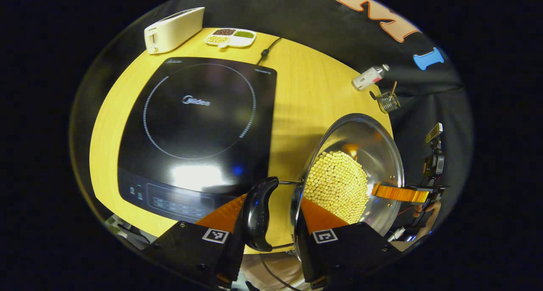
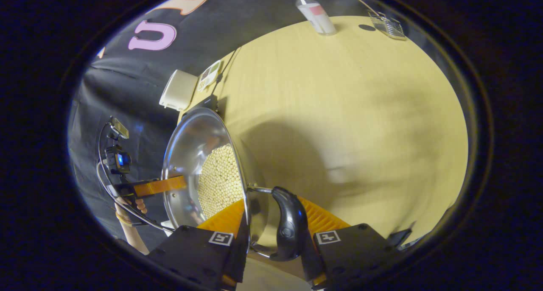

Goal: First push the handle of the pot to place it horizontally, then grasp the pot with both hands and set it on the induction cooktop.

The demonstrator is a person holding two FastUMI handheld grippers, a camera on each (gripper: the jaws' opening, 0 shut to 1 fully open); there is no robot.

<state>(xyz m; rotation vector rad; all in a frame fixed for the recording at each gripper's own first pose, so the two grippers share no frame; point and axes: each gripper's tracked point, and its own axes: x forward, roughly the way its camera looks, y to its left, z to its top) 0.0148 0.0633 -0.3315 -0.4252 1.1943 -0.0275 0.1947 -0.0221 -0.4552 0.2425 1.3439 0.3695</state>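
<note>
while both hand-held grippers pinch pot handles, pot base hidden

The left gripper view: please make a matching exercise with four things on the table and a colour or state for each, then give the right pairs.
Things:
1. induction cooktop
2. pot
3. toaster
4. divided dish

States:
A. white, lying at the far table edge
B. shiny metal, holding pale yellow beans
C. black, nothing on it
D. white, with three kinds of beans in compartments

Pairs: 1-C, 2-B, 3-A, 4-D
</note>
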